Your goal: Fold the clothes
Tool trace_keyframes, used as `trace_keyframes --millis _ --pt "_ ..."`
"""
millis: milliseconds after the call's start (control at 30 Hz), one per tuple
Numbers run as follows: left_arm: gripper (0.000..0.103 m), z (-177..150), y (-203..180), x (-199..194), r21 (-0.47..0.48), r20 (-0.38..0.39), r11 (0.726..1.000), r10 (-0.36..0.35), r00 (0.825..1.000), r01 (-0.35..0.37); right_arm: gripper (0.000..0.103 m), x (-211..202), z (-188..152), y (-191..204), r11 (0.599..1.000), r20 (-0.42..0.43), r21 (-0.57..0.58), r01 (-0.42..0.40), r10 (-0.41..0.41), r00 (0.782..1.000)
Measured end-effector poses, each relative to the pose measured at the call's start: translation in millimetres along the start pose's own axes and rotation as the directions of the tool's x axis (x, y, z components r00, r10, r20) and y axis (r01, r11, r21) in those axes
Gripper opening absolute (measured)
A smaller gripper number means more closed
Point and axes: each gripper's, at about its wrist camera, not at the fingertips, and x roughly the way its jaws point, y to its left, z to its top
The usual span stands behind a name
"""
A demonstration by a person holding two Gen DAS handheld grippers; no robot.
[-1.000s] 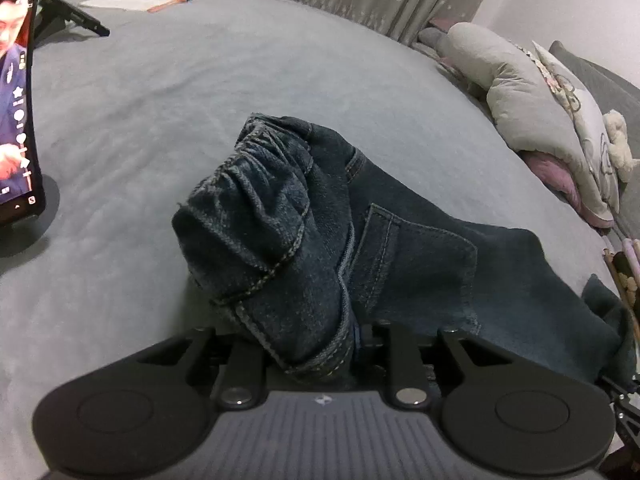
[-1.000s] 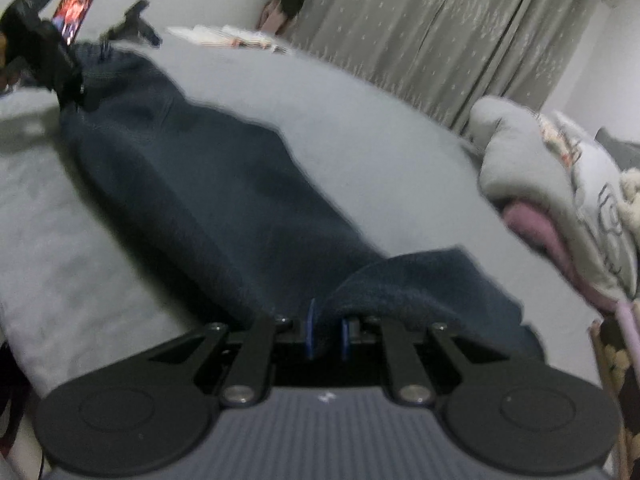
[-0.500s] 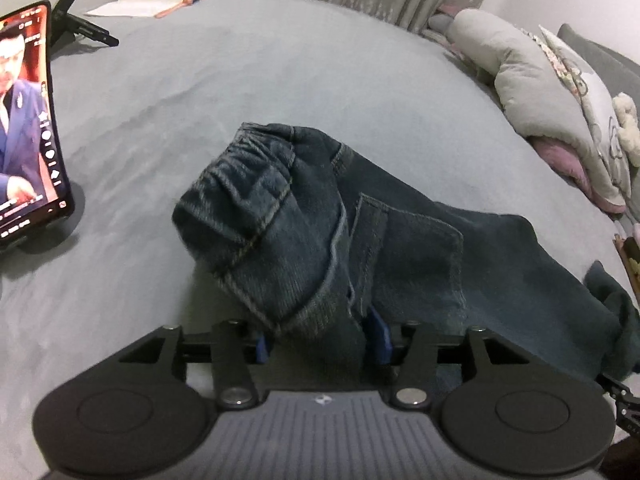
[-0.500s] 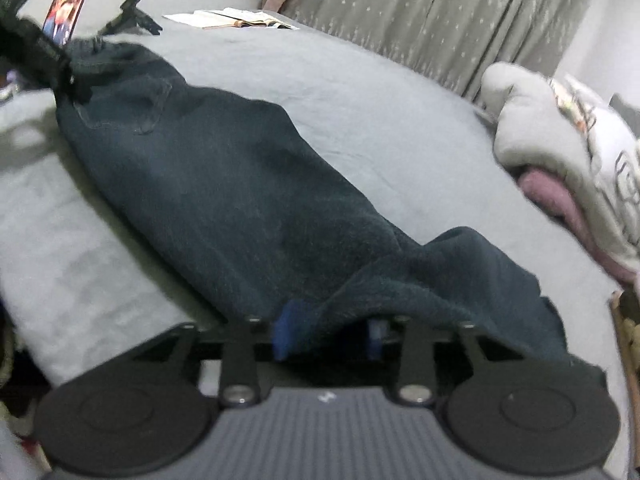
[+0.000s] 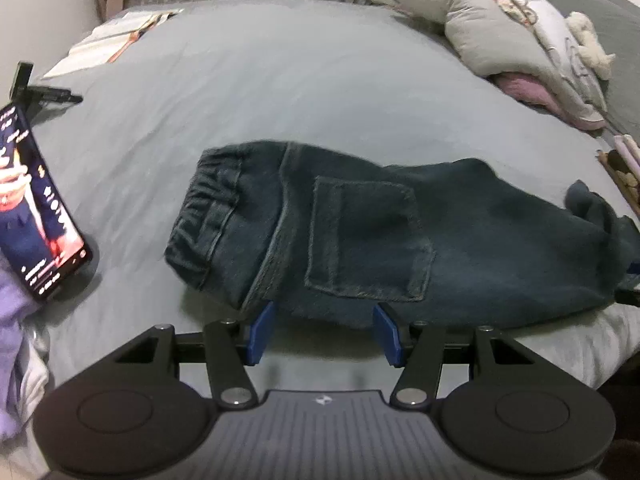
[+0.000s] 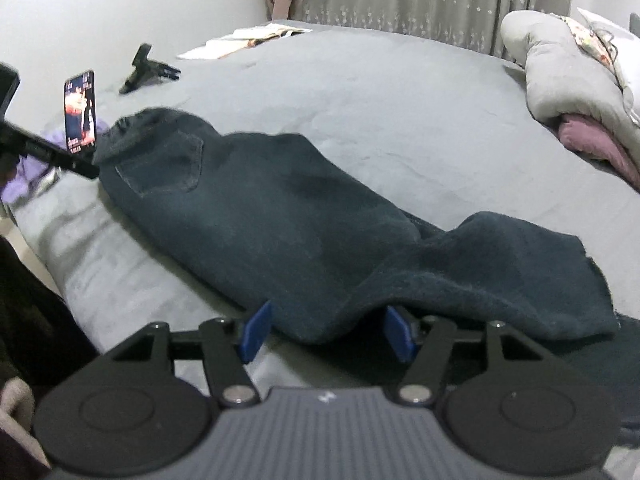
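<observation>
Denim: the dark blue jeans [image 5: 360, 248] lay folded lengthwise on the grey bedspread [image 5: 300, 92], near its front edge, with the elastic waistband toward the phone and the back pocket [image 5: 368, 240] facing up.
Left gripper: the left gripper [image 5: 324, 332] stood with its jaws apart and nothing pressed between the blue pads [image 5: 260, 332]; the seat edge of the jeans lay just beyond the fingertips, apart from them as far as the view showed.
Right gripper: the right gripper [image 6: 326, 330] had its jaws opening, and the leg hem of the jeans [image 6: 500, 276] drooped between the pads without being pinched.
Hem risk: the hem end looked bunched and lumpy, not flat; in my judgement a fold made over it would have trapped the wrinkle and left a crooked bundle.
Snag risk: cloth hanging between the right pads could have caught on a fingertip as the gripper drew away, dragging the leg off its line.
Edge risk: the jeans sat close to the mattress edge, so a careless tug toward the person could have pulled part of the garment over the side.
Phone: the propped phone [image 5: 36, 216] stood near the waistband; a wide sweep of the left gripper or of lifted denim could have knocked it flat.
Regrip risk: thick doubled denim may have slipped from a shallow pinch, so a regrip taken only at the edge could have dropped one layer.
Elsewhere: the pillows [image 5: 508, 32] and open book [image 5: 116, 36] lay well apart from the work.
</observation>
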Motion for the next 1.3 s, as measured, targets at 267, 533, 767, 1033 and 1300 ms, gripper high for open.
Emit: trace_keyframes --millis 267,533,767,1033,1300 --pt "0.064 16.2 -2.3 12.8 -0.010 0.022 1.000 -0.003 1.000 0.003 0.080 1.9 24.2 -3.3 0.997 0.030 0.029 -0.066 0.066 0.997" --pt "0.064 46.8 -9.1 34.4 -0.015 0.065 0.999 -0.034 0.997 0.035 0.083 4.5 42.4 -10.8 0.985 -0.043 0.077 -0.156 0.159 0.986" --pt "0.064 64.3 -14.8 66.5 -0.025 0.083 0.997 -0.075 0.994 0.077 0.084 -10.4 37.7 -18.0 0.986 -0.080 0.078 -0.148 0.154 0.985" --pt "0.064 52.6 -16.6 102.3 0.018 0.123 0.997 -0.075 0.990 0.073 0.085 -35.4 57.2 -11.6 0.993 -0.041 0.036 -0.114 0.116 0.992" --pt "0.064 54.7 -23.0 102.5 0.063 0.150 0.997 -0.046 0.988 0.037 0.087 -0.9 98.0 12.0 0.989 0.045 -0.034 -0.143 0.144 0.989"
